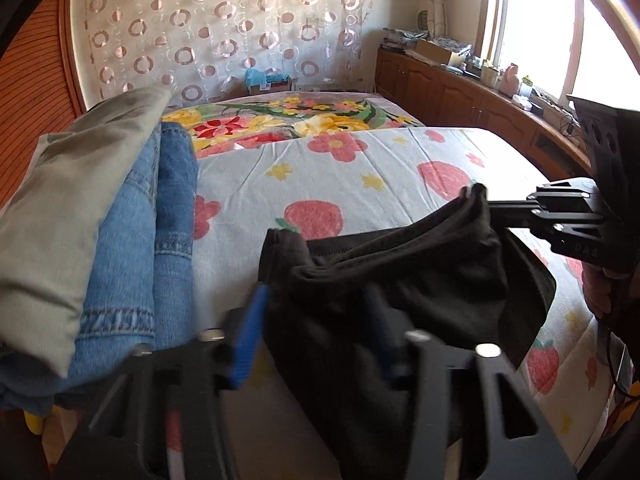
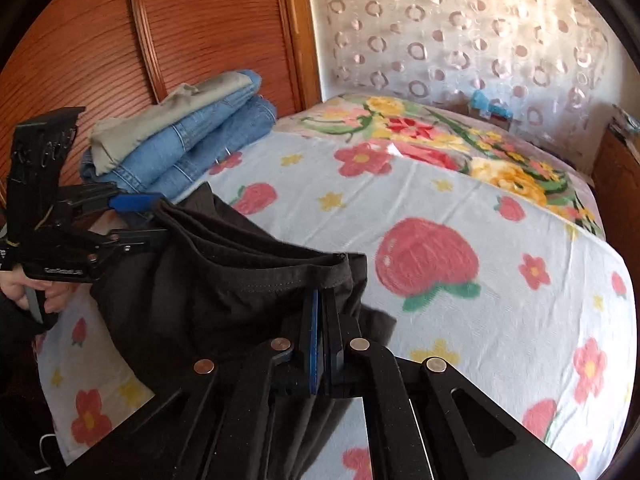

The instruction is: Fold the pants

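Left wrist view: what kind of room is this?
Most likely a home bedroom: a bed with a strawberry-print sheet, a wooden wardrobe beside it, and folded jeans stacked on the bed.

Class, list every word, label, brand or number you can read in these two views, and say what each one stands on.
"DAS": pale letters on the black body of the right tool; the word may run on out of sight.
Pale lettering on the body of the left tool: too blurred to read.
Sticker on the far cardboard box: too small to read.
Nothing else legible.
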